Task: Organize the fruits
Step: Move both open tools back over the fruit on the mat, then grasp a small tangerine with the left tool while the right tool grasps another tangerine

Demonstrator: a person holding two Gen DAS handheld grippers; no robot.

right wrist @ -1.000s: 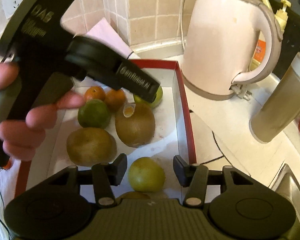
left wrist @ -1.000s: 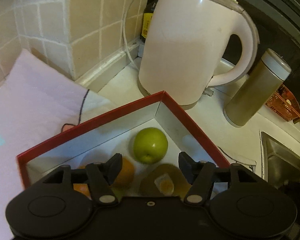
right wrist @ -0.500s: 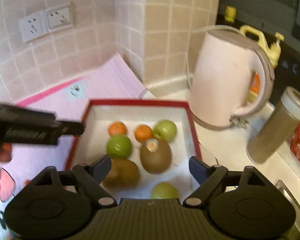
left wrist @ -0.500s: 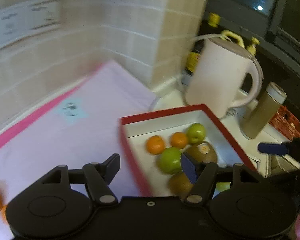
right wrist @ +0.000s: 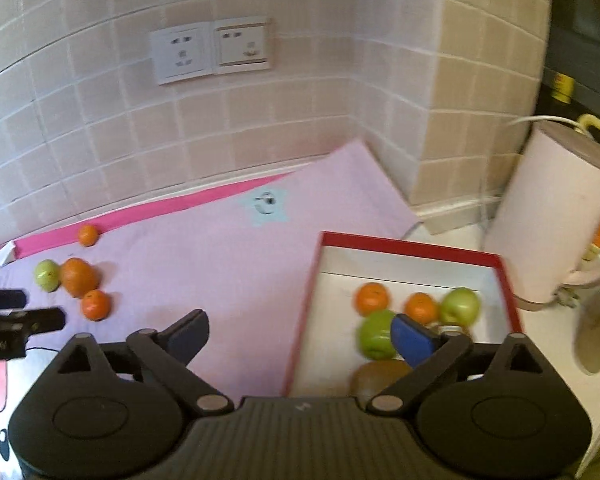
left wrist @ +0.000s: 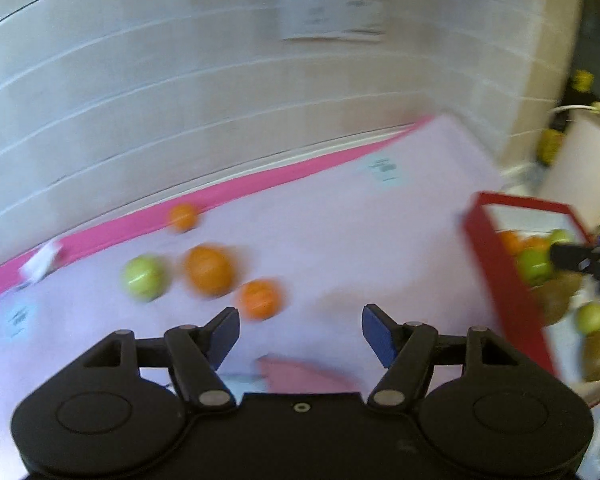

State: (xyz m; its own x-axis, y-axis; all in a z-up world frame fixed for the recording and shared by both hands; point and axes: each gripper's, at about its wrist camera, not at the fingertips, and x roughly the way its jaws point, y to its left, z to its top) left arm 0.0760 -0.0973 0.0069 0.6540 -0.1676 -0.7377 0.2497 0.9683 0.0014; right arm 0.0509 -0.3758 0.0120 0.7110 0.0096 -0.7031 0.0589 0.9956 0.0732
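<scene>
A red-rimmed white box (right wrist: 412, 243) on the counter holds oranges, green apples (right wrist: 459, 305) and kiwis; it also shows at the right of the left wrist view (left wrist: 496, 264). Loose fruit lies on the pink cloth (right wrist: 228, 264): a green apple (left wrist: 142, 277), a large orange (left wrist: 209, 269), a smaller orange (left wrist: 259, 298) and a small one (left wrist: 183, 216) by the wall. My left gripper (left wrist: 300, 334) is open and empty above the cloth, close to the smaller orange. My right gripper (right wrist: 300, 336) is open and empty over the box's left edge.
A pale electric kettle (right wrist: 560, 216) stands right of the box, against the tiled wall with sockets (right wrist: 210, 50). The left gripper's tips (right wrist: 20, 320) show at the left edge of the right wrist view.
Both grippers have pulled back from the box and swung left. The left one now faces the loose fruit on the cloth; the view is motion-blurred. The right gripper has opened wider.
</scene>
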